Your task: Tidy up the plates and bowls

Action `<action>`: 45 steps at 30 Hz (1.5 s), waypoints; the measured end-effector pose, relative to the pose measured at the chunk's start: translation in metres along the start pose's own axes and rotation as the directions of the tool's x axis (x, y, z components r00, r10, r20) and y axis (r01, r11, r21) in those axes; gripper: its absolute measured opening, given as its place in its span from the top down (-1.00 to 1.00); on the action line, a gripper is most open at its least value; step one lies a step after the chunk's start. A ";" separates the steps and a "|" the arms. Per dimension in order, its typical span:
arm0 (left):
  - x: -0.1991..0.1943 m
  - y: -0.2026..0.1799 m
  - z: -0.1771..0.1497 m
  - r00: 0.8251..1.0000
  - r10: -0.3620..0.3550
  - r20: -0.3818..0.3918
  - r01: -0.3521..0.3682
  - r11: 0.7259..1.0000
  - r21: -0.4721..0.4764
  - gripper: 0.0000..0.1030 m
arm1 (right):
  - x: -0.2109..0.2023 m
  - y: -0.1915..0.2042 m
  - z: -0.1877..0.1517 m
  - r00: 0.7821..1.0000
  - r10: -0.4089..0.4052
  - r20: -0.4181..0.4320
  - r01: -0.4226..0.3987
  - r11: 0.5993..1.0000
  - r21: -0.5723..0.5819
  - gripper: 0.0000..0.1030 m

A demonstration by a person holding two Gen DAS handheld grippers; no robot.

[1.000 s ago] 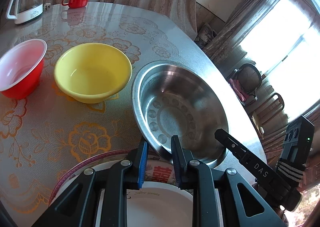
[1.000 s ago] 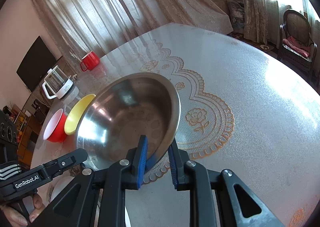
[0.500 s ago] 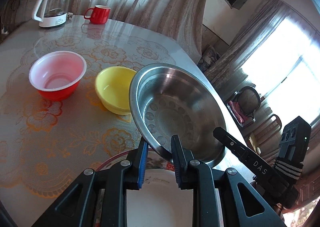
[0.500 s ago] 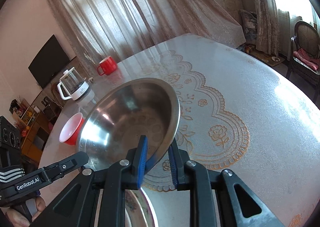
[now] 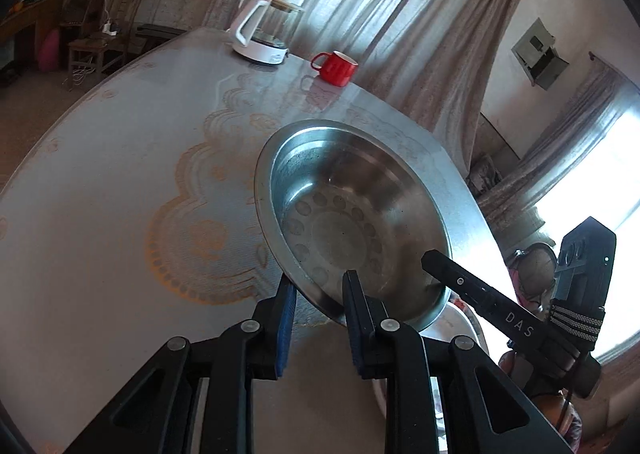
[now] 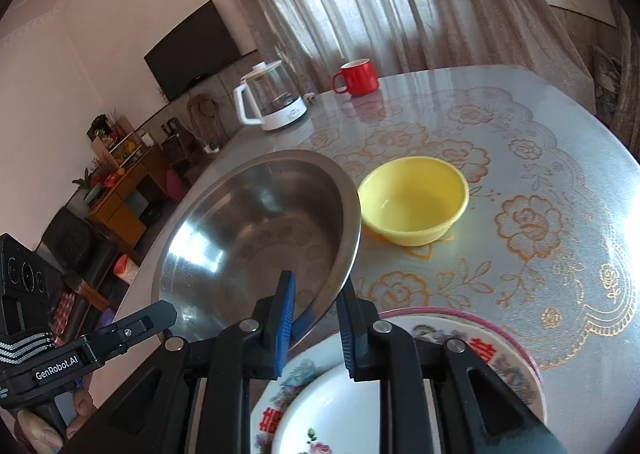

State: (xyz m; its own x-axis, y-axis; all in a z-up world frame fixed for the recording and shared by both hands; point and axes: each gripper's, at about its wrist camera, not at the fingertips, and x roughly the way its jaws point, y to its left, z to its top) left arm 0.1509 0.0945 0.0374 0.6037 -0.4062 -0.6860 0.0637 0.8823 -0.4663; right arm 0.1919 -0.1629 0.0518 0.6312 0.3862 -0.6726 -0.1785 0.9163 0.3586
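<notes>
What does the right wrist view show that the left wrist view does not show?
Only the right wrist view: the yellow bowl, the television and the flowered plates under the right claw.
Only the left wrist view: the bright window.
Both: the steel bowl, gripped at its rim by both claws, the left claw, the red mug, the kettle and the table.

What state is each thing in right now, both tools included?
Steel basin: lifted off the table, tilted, held by its rim on two sides.
Left tool: shut on the basin rim.
Right tool: shut on the basin rim.
Yellow bowl: upright on the table, empty.
Patterned plate: flat on the table, a white plate stacked in it.
Red mug: upright.
Glass kettle: upright, lid on.
</notes>
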 end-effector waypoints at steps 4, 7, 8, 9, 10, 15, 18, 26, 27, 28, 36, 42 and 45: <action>-0.010 0.028 -0.018 1.000 0.017 -0.024 -0.018 0.999 -0.043 0.53 | 0.024 0.025 -0.018 0.996 0.028 -0.086 -0.030 0.999 -0.029 0.62; -0.013 0.041 -0.033 0.999 0.012 -0.044 -0.016 0.997 -0.077 0.52 | 0.033 0.032 -0.028 0.990 0.039 -0.137 -0.044 0.999 -0.031 0.62; -0.014 0.045 -0.037 0.999 0.011 -0.050 -0.015 0.996 -0.085 0.52 | 0.035 0.033 -0.031 0.988 0.041 -0.152 -0.047 0.998 -0.033 0.62; -0.015 0.046 -0.041 0.998 0.011 -0.055 -0.016 0.995 -0.093 0.52 | 0.037 0.034 -0.034 0.985 0.041 -0.166 -0.048 0.998 -0.038 0.62; -0.016 0.049 -0.043 0.998 0.014 -0.056 -0.019 0.995 -0.097 0.52 | 0.039 0.036 -0.036 0.983 0.041 -0.177 -0.049 0.998 -0.042 0.62; -0.021 0.051 -0.046 0.999 0.027 -0.044 -0.031 0.995 -0.098 0.53 | 0.046 0.038 -0.041 0.978 0.045 -0.206 -0.057 0.997 -0.055 0.62; -0.019 0.046 -0.042 0.998 0.062 -0.031 -0.065 0.995 -0.081 0.53 | 0.049 0.036 -0.037 0.976 0.046 -0.213 -0.060 0.996 -0.060 0.59; -0.027 0.030 -0.028 0.983 0.168 0.079 -0.169 0.986 0.007 0.37 | 0.044 0.031 -0.030 0.975 0.091 -0.201 -0.105 0.993 -0.056 0.42; -0.030 0.028 -0.027 0.979 0.180 0.093 -0.183 0.983 0.020 0.36 | 0.041 0.030 -0.029 0.978 0.089 -0.191 -0.102 0.993 -0.060 0.42; -0.032 0.025 -0.027 0.976 0.191 0.107 -0.195 0.980 0.031 0.35 | 0.038 0.030 -0.027 0.979 0.086 -0.184 -0.099 0.993 -0.062 0.42; -0.016 -0.010 -0.011 0.985 0.138 0.099 -0.150 0.982 0.118 0.33 | 0.025 -0.001 -0.012 0.990 0.049 -0.134 -0.051 0.999 -0.010 0.42; 0.020 -0.050 0.005 0.997 0.071 0.014 -0.073 0.981 0.180 0.34 | 0.016 -0.043 0.006 0.997 0.001 -0.076 0.007 0.994 0.105 0.42; 0.042 -0.070 0.015 0.999 0.048 -0.019 -0.043 0.979 0.201 0.34 | 0.016 -0.062 0.016 0.998 -0.019 -0.053 0.027 0.987 0.156 0.42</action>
State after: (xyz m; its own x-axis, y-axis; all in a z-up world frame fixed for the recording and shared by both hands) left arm 0.1837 0.0199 0.0499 0.5905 -0.3679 -0.7183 0.1962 0.9288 -0.3144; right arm 0.2250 -0.2151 0.0296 0.5939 0.3739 -0.7124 -0.0413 0.8985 0.4371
